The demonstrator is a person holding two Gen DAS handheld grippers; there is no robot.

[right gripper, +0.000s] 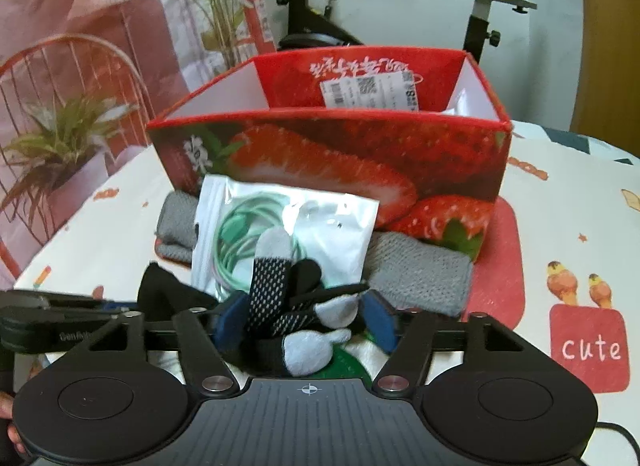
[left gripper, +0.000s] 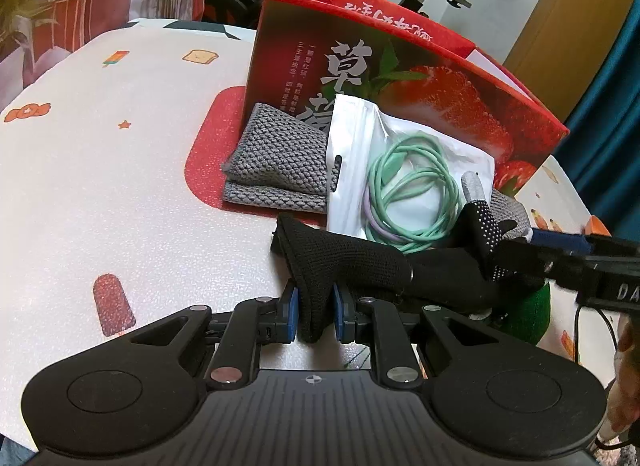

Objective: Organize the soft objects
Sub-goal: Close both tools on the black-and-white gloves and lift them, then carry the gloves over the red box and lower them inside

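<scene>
Just ahead of your tongs a zip bag [left gripper: 404, 169] of green cable leans on the strawberry box [right gripper: 332, 153], grey cloths [left gripper: 276, 161] under it (tight spot). Your left gripper [left gripper: 314, 308] pinches the black glove [left gripper: 360, 266] cuff; the glove stretches rightward, fingers between your right gripper's [right gripper: 306, 320] spread pads, which aren't pressing it.

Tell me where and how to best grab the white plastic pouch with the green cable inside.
Take the white plastic pouch with the coiled green cable by its flat upper right corner, coming from above. It leans tilted against the red strawberry box, so that edge stands free, while the black glove covers its lower edge. The cable bulges at the lower left, so flat film there pinches more easily.
</scene>
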